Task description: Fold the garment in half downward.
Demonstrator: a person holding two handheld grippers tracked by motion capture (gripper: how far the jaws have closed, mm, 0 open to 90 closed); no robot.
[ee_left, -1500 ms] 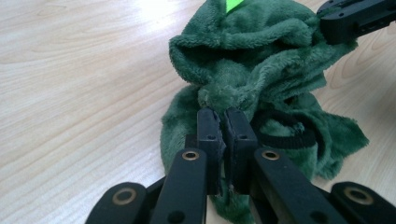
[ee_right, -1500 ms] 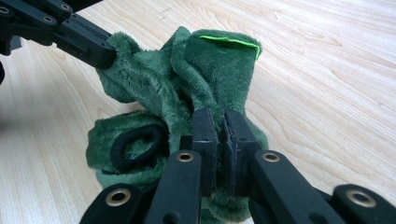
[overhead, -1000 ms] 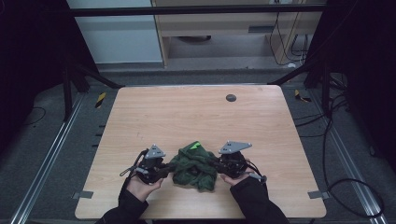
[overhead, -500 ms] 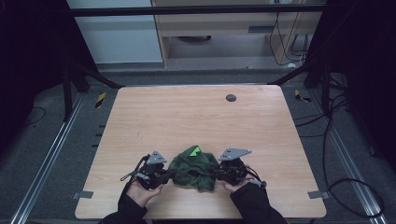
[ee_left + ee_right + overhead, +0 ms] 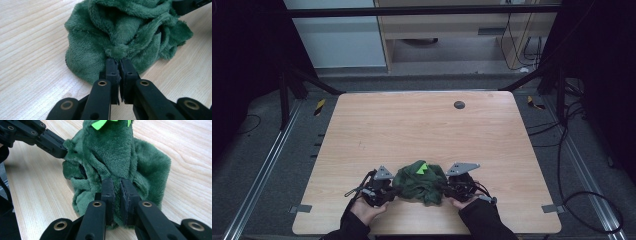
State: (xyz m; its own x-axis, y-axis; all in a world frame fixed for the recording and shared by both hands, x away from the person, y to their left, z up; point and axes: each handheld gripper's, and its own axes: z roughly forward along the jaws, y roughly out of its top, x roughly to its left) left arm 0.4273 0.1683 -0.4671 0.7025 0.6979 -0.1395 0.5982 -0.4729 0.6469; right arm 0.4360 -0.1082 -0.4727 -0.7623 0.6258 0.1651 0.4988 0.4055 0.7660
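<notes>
The green plush cloth (image 5: pixel 419 181) lies bunched in a heap on the near edge of the desk (image 5: pixel 422 125), between the two hands. It looks like fleece or a soft plush garment: thick pile, deep loose folds, no stiffness at all, so I judge it light, floppy and not fragile, likely to sag and unfold as soon as it is lifted. The pile should give good friction, so slipping is a small worry; the greater risk is pinching several layers at once or catching only a thin tuft that pulls free. A hem or an outer fold would be the best place to take hold. The left tool (image 5: pixel 119 65) has its jaws together on a small pinch of the cloth at the heap's left side, the tuft bulging just above the tips. The right tool (image 5: pixel 117 185) sits on the heap's right side with a narrow gap between its jaws and a fold of plush squeezed in that gap; its jaws have just been opening slightly, yet the pads appear to press the fabric. Bright lime-green pieces (image 5: pixel 100 123) show on top of the heap, perhaps felt trim. No brand, label or readable writing can be seen on the cloth or the desk.
</notes>
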